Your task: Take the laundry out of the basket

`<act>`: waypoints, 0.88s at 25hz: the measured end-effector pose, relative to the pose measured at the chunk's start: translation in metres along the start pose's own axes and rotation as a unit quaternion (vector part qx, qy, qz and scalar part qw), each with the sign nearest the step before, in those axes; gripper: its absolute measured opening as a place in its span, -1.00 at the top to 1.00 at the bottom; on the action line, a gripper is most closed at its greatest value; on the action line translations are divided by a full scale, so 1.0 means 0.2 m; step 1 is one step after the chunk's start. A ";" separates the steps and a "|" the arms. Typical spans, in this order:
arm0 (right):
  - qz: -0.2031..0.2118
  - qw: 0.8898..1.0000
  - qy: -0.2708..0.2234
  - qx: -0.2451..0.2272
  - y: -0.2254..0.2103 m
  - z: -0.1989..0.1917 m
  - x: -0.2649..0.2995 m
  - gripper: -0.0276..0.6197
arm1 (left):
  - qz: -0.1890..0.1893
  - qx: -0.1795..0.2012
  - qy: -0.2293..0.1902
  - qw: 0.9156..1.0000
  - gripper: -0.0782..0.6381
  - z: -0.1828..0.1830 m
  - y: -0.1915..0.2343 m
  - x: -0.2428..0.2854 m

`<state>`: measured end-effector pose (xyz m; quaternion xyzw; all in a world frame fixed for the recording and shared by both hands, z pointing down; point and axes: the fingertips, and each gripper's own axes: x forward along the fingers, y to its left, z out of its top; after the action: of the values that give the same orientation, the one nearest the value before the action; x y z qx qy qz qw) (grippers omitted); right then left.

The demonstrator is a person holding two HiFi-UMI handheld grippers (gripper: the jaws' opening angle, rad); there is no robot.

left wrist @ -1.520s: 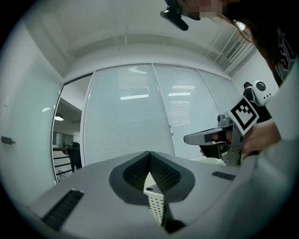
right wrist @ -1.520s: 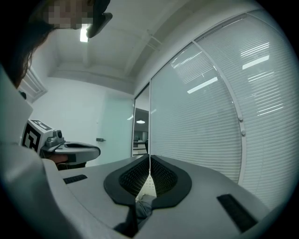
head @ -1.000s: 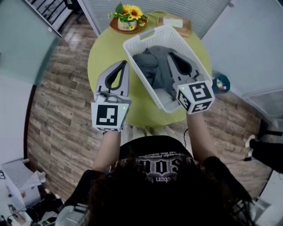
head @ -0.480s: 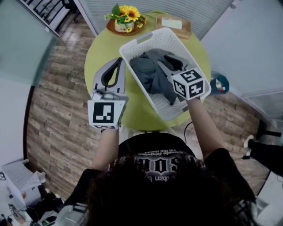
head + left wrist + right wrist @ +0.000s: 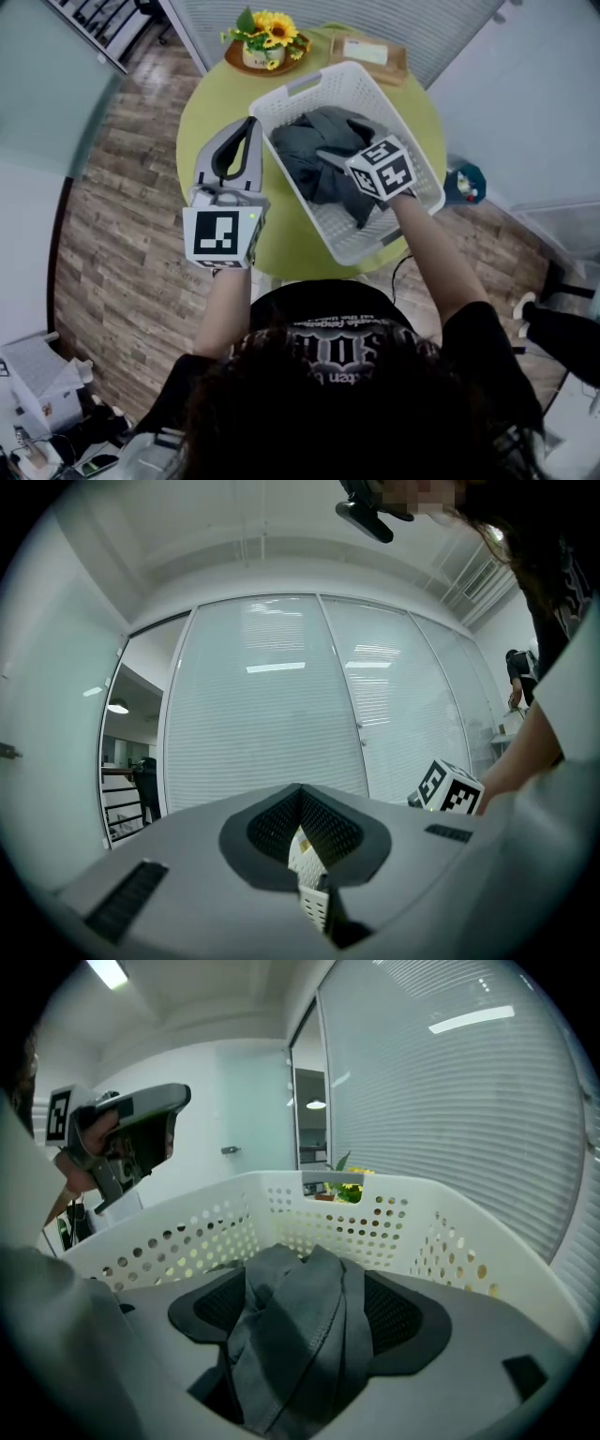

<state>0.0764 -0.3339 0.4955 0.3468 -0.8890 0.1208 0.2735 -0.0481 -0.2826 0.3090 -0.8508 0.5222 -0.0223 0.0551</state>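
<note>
A white perforated laundry basket stands on the round green table with a heap of grey laundry in it. My right gripper reaches into the heap, its marker cube above the basket's near half. In the right gripper view its jaws are opening, and a bunched fold of grey cloth lies between the pads. My left gripper hovers over the table just left of the basket, shut and empty.
A pot of sunflowers and a wooden tray sit at the table's far edge behind the basket. A teal object lies on the wood floor to the right. Glass partitions with blinds stand beyond the table.
My right gripper has moved left and deeper into the basket, from above its near right side into the grey heap, and its jaws have spread around a fold. The left gripper has barely moved.
</note>
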 end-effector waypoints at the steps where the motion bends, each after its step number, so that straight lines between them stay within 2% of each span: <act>1: 0.006 1.000 0.010 -0.011 0.01 -0.02 0.02 -0.31 | -0.001 -0.001 0.000 1.000 0.79 0.00 -0.01 0.01; 4: 0.022 0.999 0.035 -0.030 0.02 -0.08 0.10 -0.42 | -0.003 -0.002 0.005 1.000 0.79 -0.01 -0.03 0.02; 8: 0.019 0.999 0.039 0.022 -0.03 -0.15 0.17 -0.49 | -0.003 0.004 0.000 1.000 0.79 -0.02 -0.04 0.04; 12: 0.017 0.997 0.058 0.050 -0.06 -0.22 0.22 -0.50 | -0.001 0.005 0.004 1.000 0.79 -0.02 -0.04 0.05; 22: 0.011 0.994 0.082 0.069 -0.08 -0.30 0.30 -0.49 | -0.003 0.014 0.012 1.000 0.79 -0.03 -0.04 0.05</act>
<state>0.0750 -0.3544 0.5800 0.3438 -0.8569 0.2131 0.3196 -0.0365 -0.2887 0.3153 -0.8510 0.5201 -0.0402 0.0607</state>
